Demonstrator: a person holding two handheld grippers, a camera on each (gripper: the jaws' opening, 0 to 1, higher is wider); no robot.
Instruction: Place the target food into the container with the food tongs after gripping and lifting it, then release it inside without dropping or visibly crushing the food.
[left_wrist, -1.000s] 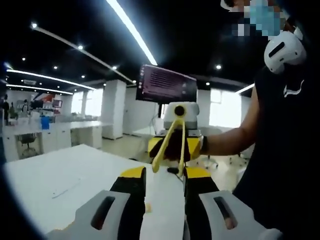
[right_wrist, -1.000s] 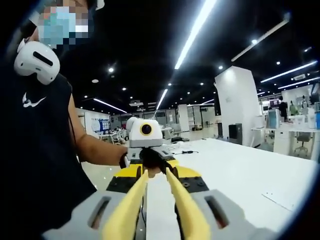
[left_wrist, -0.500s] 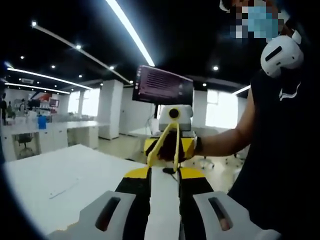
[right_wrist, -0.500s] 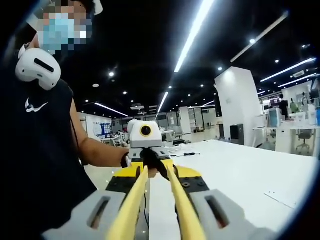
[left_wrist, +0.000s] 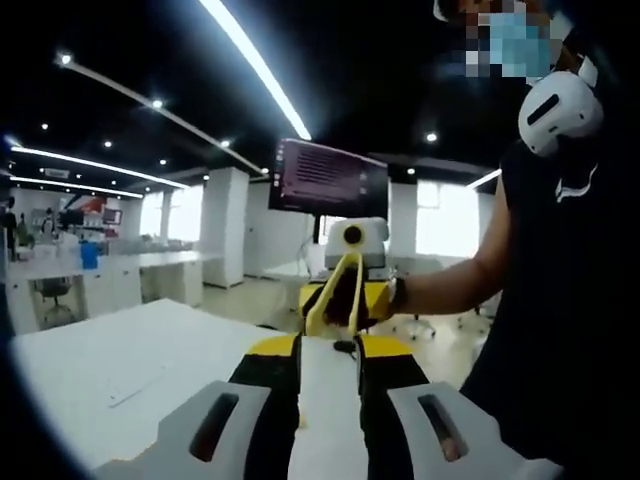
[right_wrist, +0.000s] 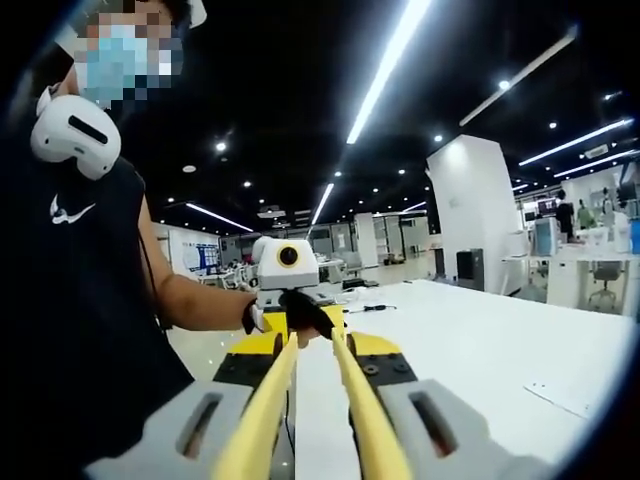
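White tabletop (right_wrist: 480, 340) spans a lit office, where the right gripper (right_wrist: 315, 400) clamps yellow food tongs (right_wrist: 300, 400) pointing toward 12 o'clock, facing the left gripper (left_wrist: 328, 400), whose empty jaws are spread.

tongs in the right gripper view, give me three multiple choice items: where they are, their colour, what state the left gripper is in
1. Where are the tongs?
A. lying on the table
B. held between the right gripper's fingers
C. hanging from the ceiling

2. What colour are the tongs?
A. yellow
B. red
C. blue

3. What is the left gripper doing?
A. gripping a cup
B. gripping the tongs
C. holding nothing, fingers apart

Key: 1 B, both arms run up from between the right gripper fingers; 2 A, both arms are yellow; 3 C, only the white table shows in the gap.
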